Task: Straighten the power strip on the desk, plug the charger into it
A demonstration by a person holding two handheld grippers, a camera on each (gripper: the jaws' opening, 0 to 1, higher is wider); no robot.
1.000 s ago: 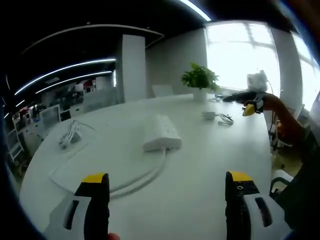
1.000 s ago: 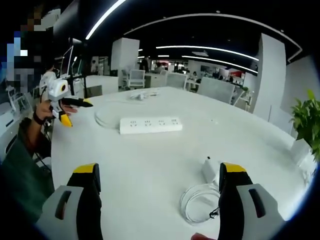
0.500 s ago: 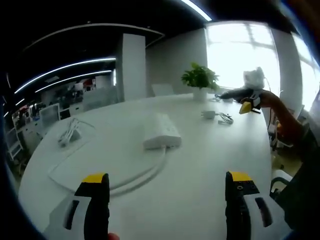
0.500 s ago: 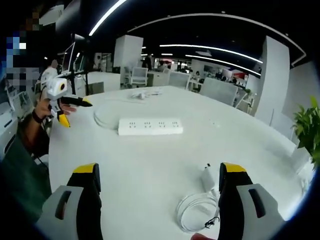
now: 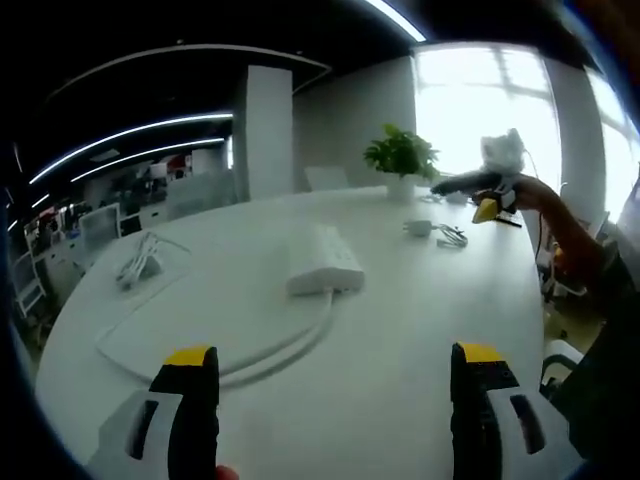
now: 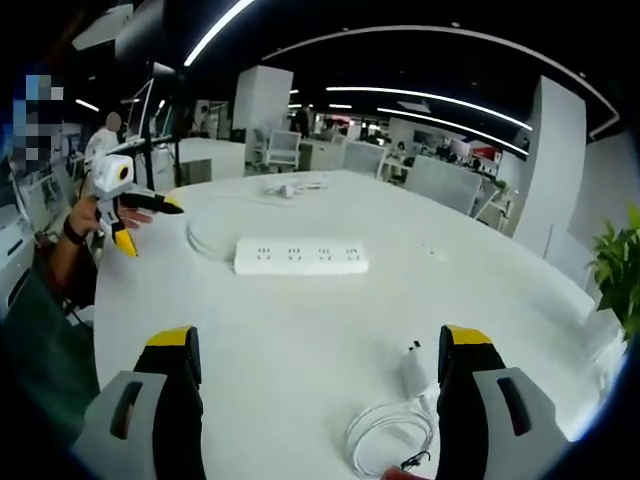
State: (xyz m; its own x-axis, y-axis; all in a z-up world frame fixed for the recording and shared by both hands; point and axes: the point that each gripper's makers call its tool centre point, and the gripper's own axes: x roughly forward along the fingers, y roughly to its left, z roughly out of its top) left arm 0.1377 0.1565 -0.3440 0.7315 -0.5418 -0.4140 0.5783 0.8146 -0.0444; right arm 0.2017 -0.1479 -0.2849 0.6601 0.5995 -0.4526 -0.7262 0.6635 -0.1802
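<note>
On desk: power strip (image 6: 301,256) | charger (image 6: 413,371) beside right claw (image 6: 318,400) | both claws (image 5: 333,405) open, empty

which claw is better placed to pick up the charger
Right. The charger lies just ahead of the open right claw, while the left claw faces the power strip, with the charger beyond it.

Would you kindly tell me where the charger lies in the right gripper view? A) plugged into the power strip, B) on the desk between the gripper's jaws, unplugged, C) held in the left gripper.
B: the charger lies loose on the desk, apart from the power strip.
</note>
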